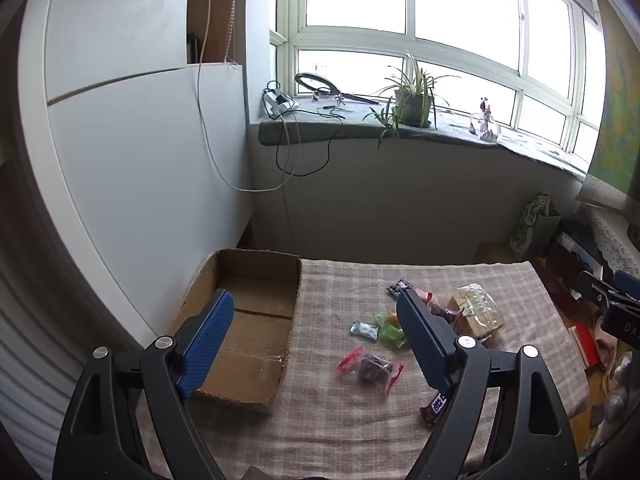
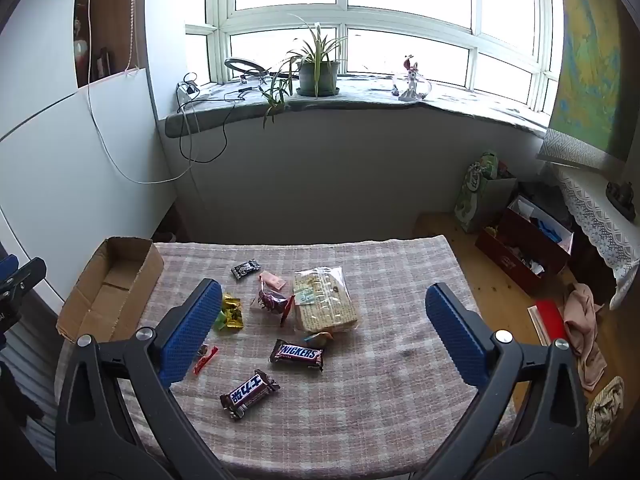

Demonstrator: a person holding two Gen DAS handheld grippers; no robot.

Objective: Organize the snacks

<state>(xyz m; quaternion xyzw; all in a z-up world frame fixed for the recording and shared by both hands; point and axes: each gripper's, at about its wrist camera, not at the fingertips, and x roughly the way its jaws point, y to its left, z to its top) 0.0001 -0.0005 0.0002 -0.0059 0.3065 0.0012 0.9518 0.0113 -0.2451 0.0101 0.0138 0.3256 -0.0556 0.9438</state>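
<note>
An open, empty cardboard box [image 1: 248, 320] lies at the left end of the checked tablecloth [image 1: 344, 408]; it also shows in the right wrist view [image 2: 116, 284]. Several snacks lie in the middle: a bag of crackers [image 2: 324, 304], two Snickers bars [image 2: 297, 355] [image 2: 248, 394], a dark red packet [image 2: 274, 301], a yellow candy [image 2: 232, 312], a black packet [image 2: 246, 269]. My left gripper [image 1: 316, 312] is open and empty, above the box's right wall. My right gripper [image 2: 324, 304] is open and empty, above the snacks.
A window sill with a potted plant [image 2: 318, 72], cables and a figurine runs behind the table. To the right on the wooden floor are a red box [image 2: 524, 248], a green bag [image 2: 480, 196] and cloths [image 2: 586, 336]. A white cabinet [image 1: 132, 168] stands left.
</note>
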